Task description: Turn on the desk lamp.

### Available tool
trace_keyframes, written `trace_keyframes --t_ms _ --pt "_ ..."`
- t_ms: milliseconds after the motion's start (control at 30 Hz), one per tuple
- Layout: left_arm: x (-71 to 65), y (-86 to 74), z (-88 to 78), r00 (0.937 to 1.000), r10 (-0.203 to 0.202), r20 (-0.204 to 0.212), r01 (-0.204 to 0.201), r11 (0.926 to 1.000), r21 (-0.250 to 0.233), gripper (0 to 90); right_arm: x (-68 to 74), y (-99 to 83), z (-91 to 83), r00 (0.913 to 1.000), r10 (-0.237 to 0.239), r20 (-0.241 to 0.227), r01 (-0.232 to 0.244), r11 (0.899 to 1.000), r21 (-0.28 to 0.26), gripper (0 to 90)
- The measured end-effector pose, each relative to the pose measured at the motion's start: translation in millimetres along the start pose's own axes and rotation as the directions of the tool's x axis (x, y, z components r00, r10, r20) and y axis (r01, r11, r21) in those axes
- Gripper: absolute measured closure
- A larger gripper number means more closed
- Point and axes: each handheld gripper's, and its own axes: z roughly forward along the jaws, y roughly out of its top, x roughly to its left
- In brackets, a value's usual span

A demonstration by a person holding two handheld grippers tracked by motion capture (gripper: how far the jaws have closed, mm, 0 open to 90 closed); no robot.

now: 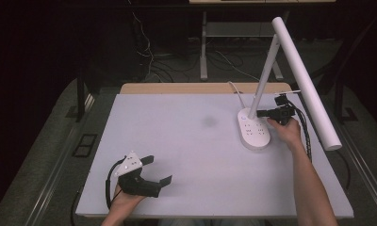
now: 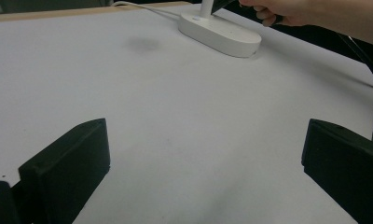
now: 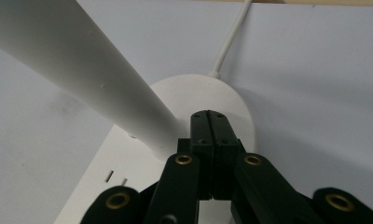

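No words, numbers or signs can be read on the white oval lamp base point(image 1: 253, 129) or anywhere else.

Smooth white plastic lamp point(image 1: 255, 132) on matt grey table point(image 1: 177, 141).

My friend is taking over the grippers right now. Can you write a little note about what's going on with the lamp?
Right gripper: jaws shut together, tips at the foot of the stem of the white desk lamp with an oval socket base, over the base; whether it touches is unclear.
Left gripper: open, empty, resting low at the near left of the pale grey table top.
Lamp: upright at the far right, white cord trailing off the back edge.
Done: right gripper brought to the lamp.
Left: probably pressing the base's control; unconfirmed.
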Motion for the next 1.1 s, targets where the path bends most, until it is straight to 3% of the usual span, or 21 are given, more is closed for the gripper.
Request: trace_keyframes --t_ms 467,733,967,1100 --pt "-0.4 0.0 0.4 1.0 0.005 0.005 -0.005 1.0 0.007 0.0 -4.4 -4.0 -0.4 0.999 0.044 -0.011 -0.044 0.999 -0.012 89.7" --pt "0.7 0.0 -0.3 1.0 0.003 0.006 -0.003 1.0 0.004 0.0 -6.4 -10.0 0.2 0.9963 0.082 -0.026 -0.084 0.995 -0.054 89.7" --pt "1.3 0.1 0.1 1.0 -0.003 0.005 0.003 1.0 0.002 0.0 -2.6 -5.7 -0.2 0.9984 0.056 0.004 -0.056 0.998 -0.03 89.4" --pt "1.4 -0.1 0.1 1.0 -0.004 0.005 0.004 1.0 0.002 0.0 -2.4 -5.3 -0.8 0.9984 0.056 -0.009 -0.056 0.998 -0.033 89.1"
